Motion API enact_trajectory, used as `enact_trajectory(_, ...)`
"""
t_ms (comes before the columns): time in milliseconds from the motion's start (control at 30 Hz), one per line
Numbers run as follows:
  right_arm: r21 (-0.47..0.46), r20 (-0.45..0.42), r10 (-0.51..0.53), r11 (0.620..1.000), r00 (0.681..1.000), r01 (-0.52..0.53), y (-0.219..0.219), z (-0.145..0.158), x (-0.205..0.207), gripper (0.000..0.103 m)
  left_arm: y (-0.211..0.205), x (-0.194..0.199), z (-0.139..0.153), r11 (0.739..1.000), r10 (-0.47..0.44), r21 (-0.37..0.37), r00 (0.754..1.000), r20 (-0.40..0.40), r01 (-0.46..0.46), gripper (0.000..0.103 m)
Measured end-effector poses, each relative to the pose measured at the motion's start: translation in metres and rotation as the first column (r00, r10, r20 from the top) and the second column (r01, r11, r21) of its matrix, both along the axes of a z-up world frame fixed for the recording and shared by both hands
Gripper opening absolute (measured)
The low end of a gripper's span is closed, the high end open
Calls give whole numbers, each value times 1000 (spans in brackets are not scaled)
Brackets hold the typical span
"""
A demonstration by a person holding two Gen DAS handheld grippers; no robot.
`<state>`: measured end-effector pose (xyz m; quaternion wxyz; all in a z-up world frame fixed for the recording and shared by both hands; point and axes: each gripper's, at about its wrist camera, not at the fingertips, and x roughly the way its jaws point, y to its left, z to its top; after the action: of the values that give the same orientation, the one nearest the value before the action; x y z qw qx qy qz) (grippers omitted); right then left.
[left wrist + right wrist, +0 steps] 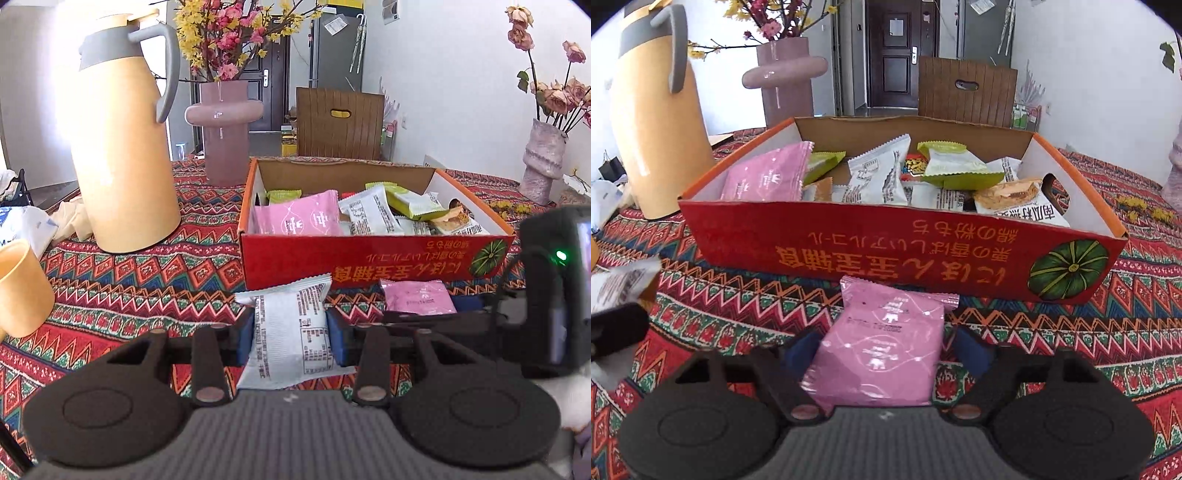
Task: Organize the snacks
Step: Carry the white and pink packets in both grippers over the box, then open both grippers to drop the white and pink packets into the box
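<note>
My left gripper point(290, 338) is shut on a white snack packet point(288, 332), held just in front of the red cardboard box point(369, 260). My right gripper point(882, 349) is shut on a pink snack packet point(882, 347), held before the same box's front wall point(886, 251). The box holds several pink, white and green packets point(879, 177). The right gripper with its pink packet point(417, 297) also shows in the left wrist view. The left gripper's white packet point(620, 284) shows at the left edge of the right wrist view.
A tan thermos jug point(122, 147) and a pink vase with flowers point(223, 122) stand left of the box on the patterned tablecloth point(147, 288). A tan cup point(18, 291) is at the far left. A second vase point(543, 158) stands at the right. A wooden chair point(338, 123) is behind the table.
</note>
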<state>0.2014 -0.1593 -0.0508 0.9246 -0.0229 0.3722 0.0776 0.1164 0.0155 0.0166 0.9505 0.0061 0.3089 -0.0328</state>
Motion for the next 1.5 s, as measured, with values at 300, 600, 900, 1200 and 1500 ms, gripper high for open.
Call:
enact_trajectory(300,77,188,8,997,982,-23,-49,55,-31,61,-16,34,29,999,-29,-19,997,76,30,41)
enact_trajectory(600,94,302,-81,994,950,55,-88,89,36,61,-42,96,51,1000,-13,-5,991,131,14,41)
enact_trajectory(900,105,244,-69,993,967,45,-92,64,79,66,-48,131,37,1000,9,11,994,111,-11,50)
enact_trajectory(1200,125,266,-90,990,960,58,-96,71,59,103,-33,106,40,999,50,-9,985,163,-50,103)
enact_trajectory(1500,100,251,-46,995,967,22,-97,81,-19,103,-20,44,31,1000,-10,-14,992,124,11,103)
